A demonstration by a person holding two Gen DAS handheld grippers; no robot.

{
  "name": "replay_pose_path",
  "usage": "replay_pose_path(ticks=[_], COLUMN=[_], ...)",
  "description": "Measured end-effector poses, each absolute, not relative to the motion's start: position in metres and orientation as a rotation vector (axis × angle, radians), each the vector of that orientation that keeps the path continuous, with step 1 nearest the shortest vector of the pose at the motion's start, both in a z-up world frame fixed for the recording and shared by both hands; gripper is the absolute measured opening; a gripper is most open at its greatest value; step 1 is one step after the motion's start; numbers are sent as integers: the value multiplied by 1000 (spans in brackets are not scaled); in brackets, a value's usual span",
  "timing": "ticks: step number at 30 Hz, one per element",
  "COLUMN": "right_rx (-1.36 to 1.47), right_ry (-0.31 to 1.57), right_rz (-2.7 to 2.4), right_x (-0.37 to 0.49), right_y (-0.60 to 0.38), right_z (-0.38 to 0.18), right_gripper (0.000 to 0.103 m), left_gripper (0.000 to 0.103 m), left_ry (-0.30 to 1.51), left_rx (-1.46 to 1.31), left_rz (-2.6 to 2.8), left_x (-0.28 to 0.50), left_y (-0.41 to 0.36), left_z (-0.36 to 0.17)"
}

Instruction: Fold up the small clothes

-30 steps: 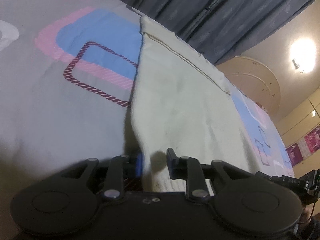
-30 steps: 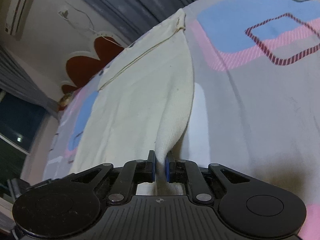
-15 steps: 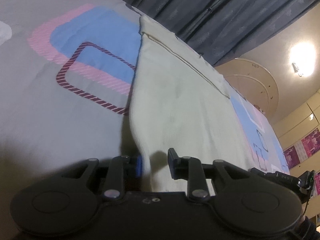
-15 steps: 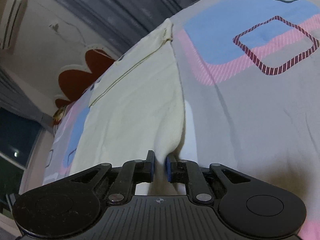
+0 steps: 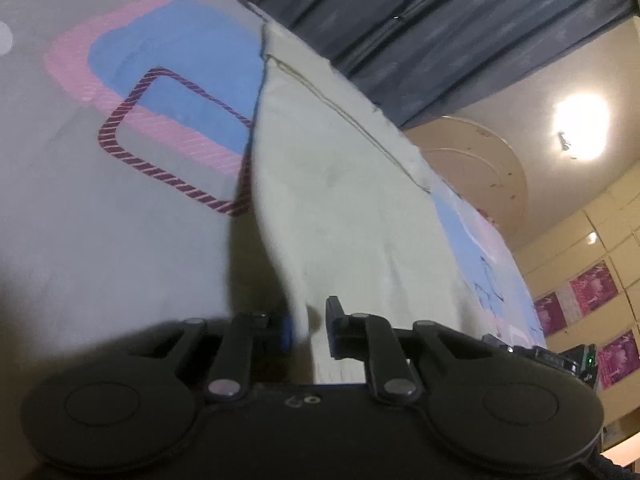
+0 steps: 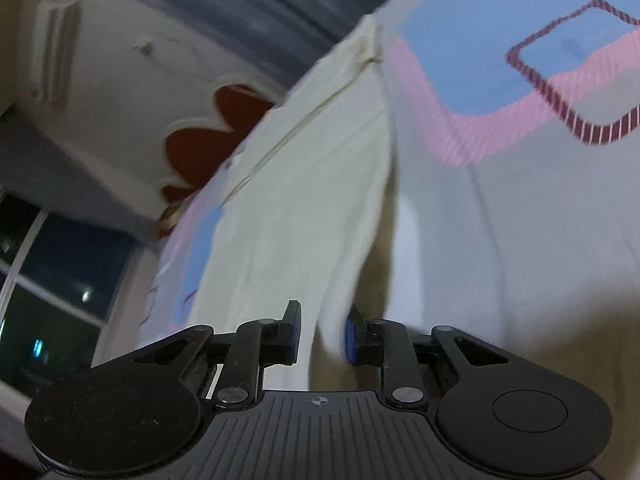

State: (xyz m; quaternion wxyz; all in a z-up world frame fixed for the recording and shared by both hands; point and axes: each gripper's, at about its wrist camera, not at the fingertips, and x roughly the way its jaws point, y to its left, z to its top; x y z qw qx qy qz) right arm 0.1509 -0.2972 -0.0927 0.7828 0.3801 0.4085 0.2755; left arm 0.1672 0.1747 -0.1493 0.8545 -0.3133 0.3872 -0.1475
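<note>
A cream knitted garment (image 5: 344,200) lies spread on a grey bedsheet (image 5: 100,220) with pink and blue patches. My left gripper (image 5: 308,326) is open, and the garment's near left corner hangs between its fingers, against the left pad. The same garment shows in the right wrist view (image 6: 304,208). My right gripper (image 6: 322,332) is open, and the garment's near right corner hangs loosely between its fingers, against the right pad. Both near corners are raised a little off the sheet.
Dark grey curtains (image 5: 440,20) hang behind the bed. A lit wall lamp (image 5: 580,124) and cabinets stand to the right. A window (image 6: 48,280) and an air conditioner (image 6: 56,52) are at the left in the right wrist view.
My right gripper has opened from a tight hold on the garment's corner. Both views have tilted and moved slightly; the left gripper stays open around its corner.
</note>
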Motion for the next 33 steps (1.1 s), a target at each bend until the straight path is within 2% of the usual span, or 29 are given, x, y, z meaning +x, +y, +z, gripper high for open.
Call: replay_pose_path(ticks=[4, 8, 9, 11, 13, 15, 16, 18, 19, 20, 26, 33], right_rx=[913, 884, 847, 785, 738, 733, 734, 716, 691, 675, 636, 621], right_ry=[841, 882, 897, 923, 931, 879, 864, 927, 971, 981, 867, 738], right_rz=[624, 492, 461, 438, 418, 440, 456, 432, 412, 406, 425, 497], right_x=[130, 139, 142, 144, 144, 141, 141, 149, 152, 153, 150, 164], right_y=[-301, -299, -296, -292, -289, -286, -286, -280, -277, -275, -282, -284], right_z=[-94, -97, -96, -92, -88, -75, -74, -81, -86, -88, -57, -11], right_gripper=[19, 18, 17, 2, 2, 2, 2, 2, 2, 2, 2, 2], left_gripper=[14, 14, 14, 10, 8, 17, 17, 14, 6, 3, 2, 2], left_ry=[792, 803, 810, 828, 844, 829, 840, 835, 835, 833, 726, 620], left_rx=[-718, -701, -671, -573, -430, -333, -321, -392, -447, -510, -761, -855], left_rz=[-280, -259, -253, -230, -213, -230, -226, -202, -191, -181, -198, -239], left_x=[161, 169, 171, 174, 175, 172, 173, 175, 176, 177, 168, 188], left_y=[182, 176, 173, 164, 149, 136, 134, 141, 145, 151, 181, 184], left_z=[-160, -160, -157, -151, -140, -132, -135, -142, -144, -147, -144, -106])
